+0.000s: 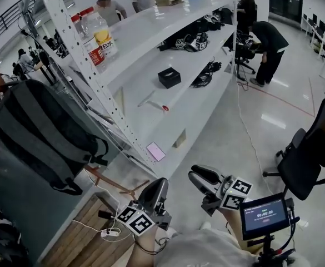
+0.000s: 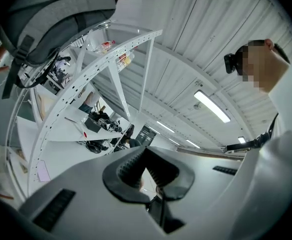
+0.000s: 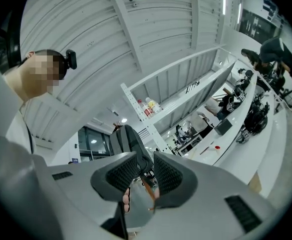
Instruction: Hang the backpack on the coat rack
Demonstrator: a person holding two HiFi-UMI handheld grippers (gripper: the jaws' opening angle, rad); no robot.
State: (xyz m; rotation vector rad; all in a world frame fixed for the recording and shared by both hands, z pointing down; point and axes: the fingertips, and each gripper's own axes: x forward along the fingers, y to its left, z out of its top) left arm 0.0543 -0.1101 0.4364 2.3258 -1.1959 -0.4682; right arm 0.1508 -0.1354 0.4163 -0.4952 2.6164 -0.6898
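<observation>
Backpack (image 1: 43, 129): grey with dark straps, hanging clear of the floor at the far left of the head view, well apart from both my grippers. Brown wooden bars of the coat rack (image 1: 115, 183) show just below it; I cannot make out the peg that carries it. The bag hangs near the end of the white shelving (image 1: 176, 118). From the left gripper view it fills the upper left corner. From the right gripper view it shows small and far off, in line with the slit between the pads.

Left gripper (image 1: 158, 187): low in the head view, close to my body. Jaws together, pads meeting at the tips, nothing in them.

Right gripper (image 1: 198, 176): just beside the left one, angled slightly upward. Jaws drawn in to a thin slit, nothing caught between them. A small lit screen (image 1: 265, 214) sits near it, at the lower right.

Shelving: bottles (image 1: 98, 40) on the top level, a black box (image 1: 169, 77) and a bundle of dark cables (image 1: 204, 74) one level down, a pink card (image 1: 155, 151) at the near end of the lowest shelf.

Beyond: a black office chair (image 1: 312, 154) on the glossy floor at right. A person in dark clothes (image 1: 270, 49) bends over near the far end of the shelving.
</observation>
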